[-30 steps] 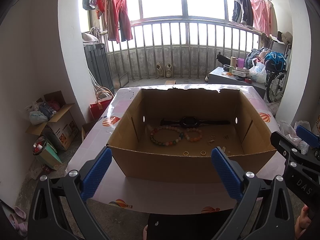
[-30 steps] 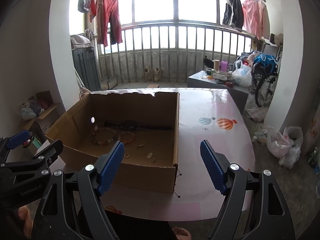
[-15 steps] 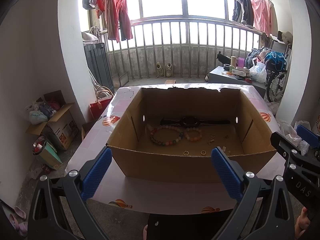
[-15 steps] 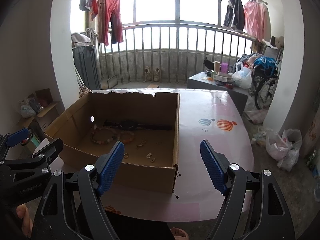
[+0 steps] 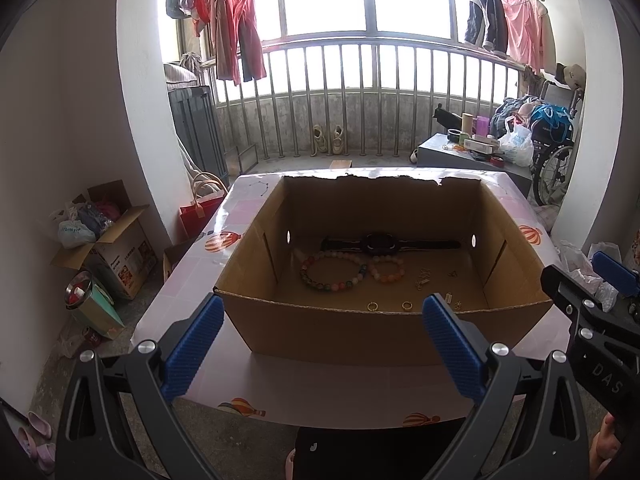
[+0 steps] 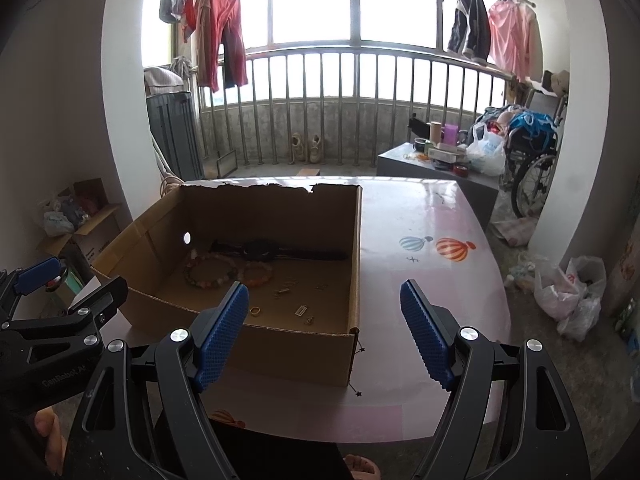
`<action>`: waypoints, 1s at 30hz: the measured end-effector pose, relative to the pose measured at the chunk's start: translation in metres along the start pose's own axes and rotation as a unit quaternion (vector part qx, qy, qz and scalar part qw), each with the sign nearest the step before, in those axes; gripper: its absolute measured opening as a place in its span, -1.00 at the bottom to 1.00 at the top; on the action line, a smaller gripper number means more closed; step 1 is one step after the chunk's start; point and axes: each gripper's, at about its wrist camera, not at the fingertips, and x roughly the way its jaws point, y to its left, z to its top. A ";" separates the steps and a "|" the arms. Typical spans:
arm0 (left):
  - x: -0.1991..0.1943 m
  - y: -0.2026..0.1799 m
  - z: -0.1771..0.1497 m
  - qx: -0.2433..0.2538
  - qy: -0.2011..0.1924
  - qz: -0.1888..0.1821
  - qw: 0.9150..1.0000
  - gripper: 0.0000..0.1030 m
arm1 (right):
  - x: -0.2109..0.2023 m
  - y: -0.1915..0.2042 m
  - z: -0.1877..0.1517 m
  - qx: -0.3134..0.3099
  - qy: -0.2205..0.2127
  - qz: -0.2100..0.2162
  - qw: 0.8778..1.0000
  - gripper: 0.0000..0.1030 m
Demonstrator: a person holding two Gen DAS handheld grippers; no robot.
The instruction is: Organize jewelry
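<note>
An open cardboard box stands on the pink table. Inside lie a black watch, a multicoloured bead bracelet, a smaller orange bead bracelet, two gold rings and several small earrings or charms. My left gripper is open and empty, held before the box's near wall. My right gripper is open and empty, near the box's front right corner.
The table's right half carries only balloon prints. On the floor left stand a box of clutter and a red bag. A grey low table, a wheelchair and plastic bags are at right.
The right wrist view has drifted slightly, raising a little. The left gripper and the box contents have not visibly moved.
</note>
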 end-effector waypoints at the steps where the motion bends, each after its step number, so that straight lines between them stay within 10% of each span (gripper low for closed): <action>1: 0.000 0.000 0.000 0.000 0.000 0.000 1.000 0.89 | 0.000 0.000 0.000 0.001 0.001 0.001 1.000 0.42; 30: 0.000 -0.001 -0.001 0.001 0.000 0.000 1.000 0.89 | 0.002 0.002 0.000 -0.006 0.003 -0.002 1.000 0.42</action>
